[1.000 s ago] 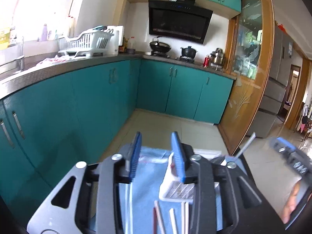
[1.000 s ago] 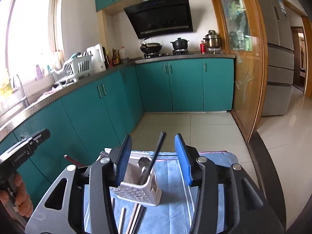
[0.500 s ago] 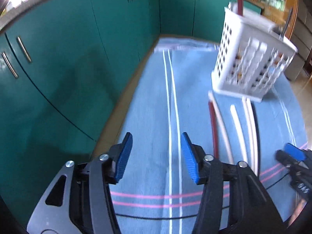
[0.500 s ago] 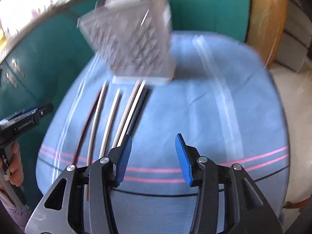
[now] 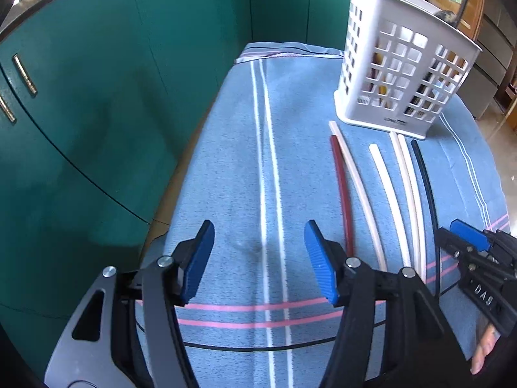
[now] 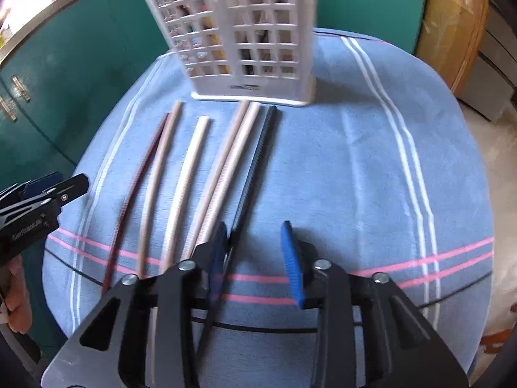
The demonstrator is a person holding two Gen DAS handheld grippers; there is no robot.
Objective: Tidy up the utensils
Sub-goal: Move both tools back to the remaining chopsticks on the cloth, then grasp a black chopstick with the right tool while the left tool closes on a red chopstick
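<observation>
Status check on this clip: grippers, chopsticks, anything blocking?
Left gripper open, empty. Right gripper open, over black chopstick. Six chopsticks flat on blue striped cloth, before white slotted plastic utensil basket. Nothing blocking.

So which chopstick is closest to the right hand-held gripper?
The black chopstick, the rightmost of the six lying on the cloth. Its near end runs right up to the open right hand-held gripper; the dark red chopstick lies farthest left.

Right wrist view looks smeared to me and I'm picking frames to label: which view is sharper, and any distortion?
Right wrist view: motion blur smears the white basket and chopsticks. Left wrist view: sharper, basket only slightly soft. Both: fisheye bends the cloth's stripes.
</observation>
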